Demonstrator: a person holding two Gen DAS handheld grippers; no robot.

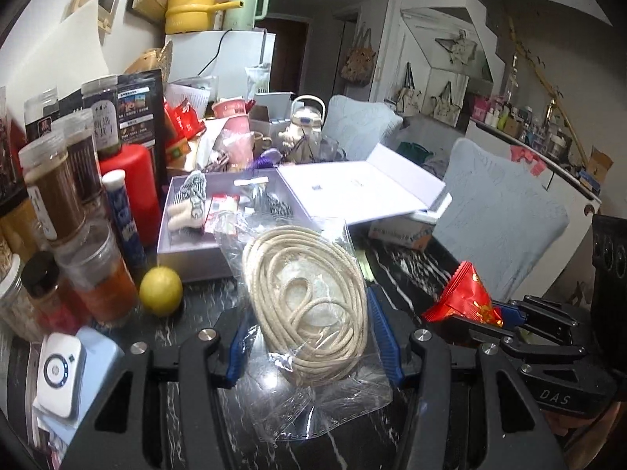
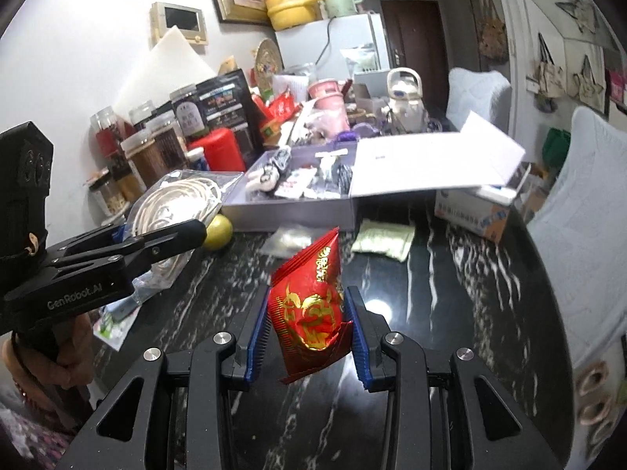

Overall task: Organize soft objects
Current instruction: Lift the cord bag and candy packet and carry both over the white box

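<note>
My left gripper (image 1: 309,313) is shut on a clear bag of coiled cream rope (image 1: 309,301) and holds it above the dark marble table (image 1: 407,270). The bag also shows in the right wrist view (image 2: 176,203) with the left gripper (image 2: 156,239). My right gripper (image 2: 307,309) is shut on a red snack packet (image 2: 309,305) above the table; the packet shows at the right of the left wrist view (image 1: 466,297). An open lavender box (image 1: 196,250) holding small soft items sits behind, its lid (image 1: 360,188) folded open to the right.
Jars and bottles (image 1: 66,203) crowd the table's left side. A yellow lemon (image 1: 161,290) lies by the box. A pale green packet (image 2: 384,241) and a small clear bag (image 2: 290,239) lie on the table. A carton (image 2: 478,211) sits at the right. Chairs (image 1: 497,223) stand beyond.
</note>
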